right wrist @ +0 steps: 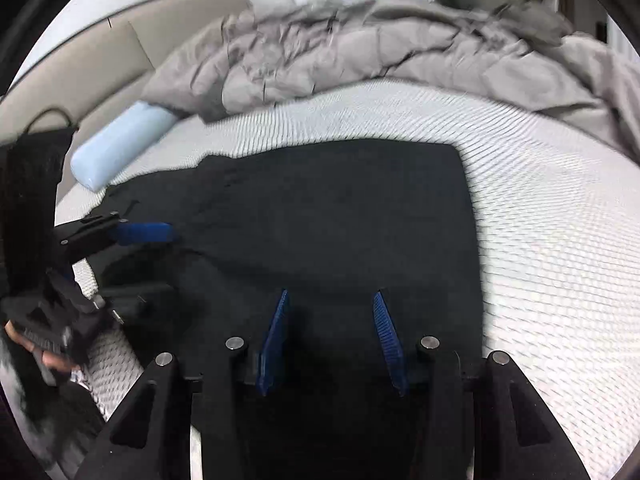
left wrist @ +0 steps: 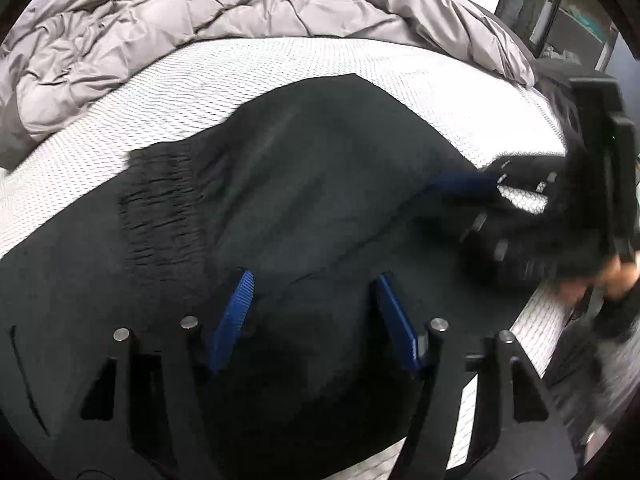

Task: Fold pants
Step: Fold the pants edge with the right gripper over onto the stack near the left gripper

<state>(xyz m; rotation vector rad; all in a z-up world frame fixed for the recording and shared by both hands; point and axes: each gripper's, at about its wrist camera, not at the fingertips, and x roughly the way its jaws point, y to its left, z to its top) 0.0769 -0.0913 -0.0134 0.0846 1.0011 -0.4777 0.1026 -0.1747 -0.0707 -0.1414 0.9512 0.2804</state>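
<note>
The white textured mattress [right wrist: 540, 208] fills both views, with a rumpled grey comforter [right wrist: 360, 52] bunched along its 12 o'clock side and a pale blue bolster [right wrist: 120, 148] at 10 o'clock in the right wrist view. The black pants [left wrist: 312, 184] lie folded flat on it, elastic waistband [left wrist: 160, 208] toward 9 o'clock in the left view, long axis running roughly 8 to 2. The left gripper [left wrist: 314, 292] is spread wide above the cloth, empty; the right gripper [right wrist: 330, 312] is likewise parted, empty.
</note>
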